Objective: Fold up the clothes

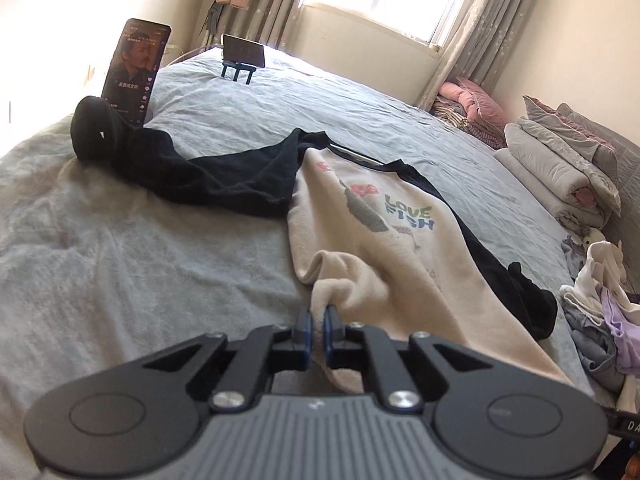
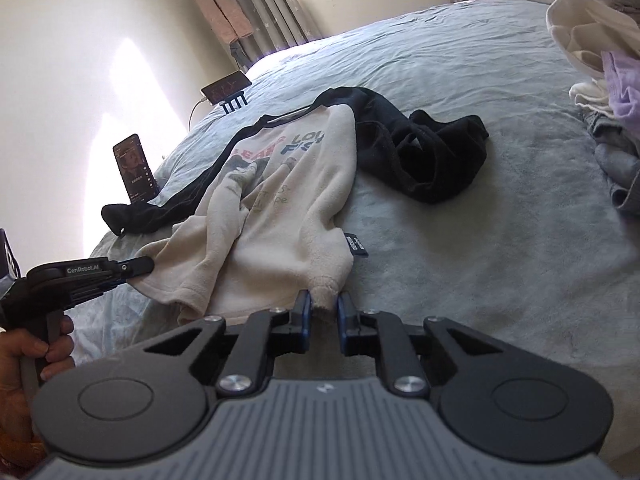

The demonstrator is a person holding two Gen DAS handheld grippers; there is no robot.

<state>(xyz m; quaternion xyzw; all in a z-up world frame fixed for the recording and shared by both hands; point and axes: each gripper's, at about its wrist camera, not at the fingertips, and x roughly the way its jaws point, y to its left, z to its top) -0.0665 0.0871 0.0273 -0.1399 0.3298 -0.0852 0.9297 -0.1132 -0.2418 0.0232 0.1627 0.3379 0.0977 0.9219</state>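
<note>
Pinching cream shirt hem corners: left gripper clamped on fabric, right gripper jaws flanking hem, contact unclear; likely for lifting fold.

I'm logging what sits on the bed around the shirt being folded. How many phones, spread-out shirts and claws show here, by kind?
Phones propped upright on stands: 2, the near black smartphone and the far dark smartphone.
Spread-out cream fleece shirt with black sleeves: 1.
Claws gripping its hem: 2, left claw, right claw.
Total: 5.
</note>
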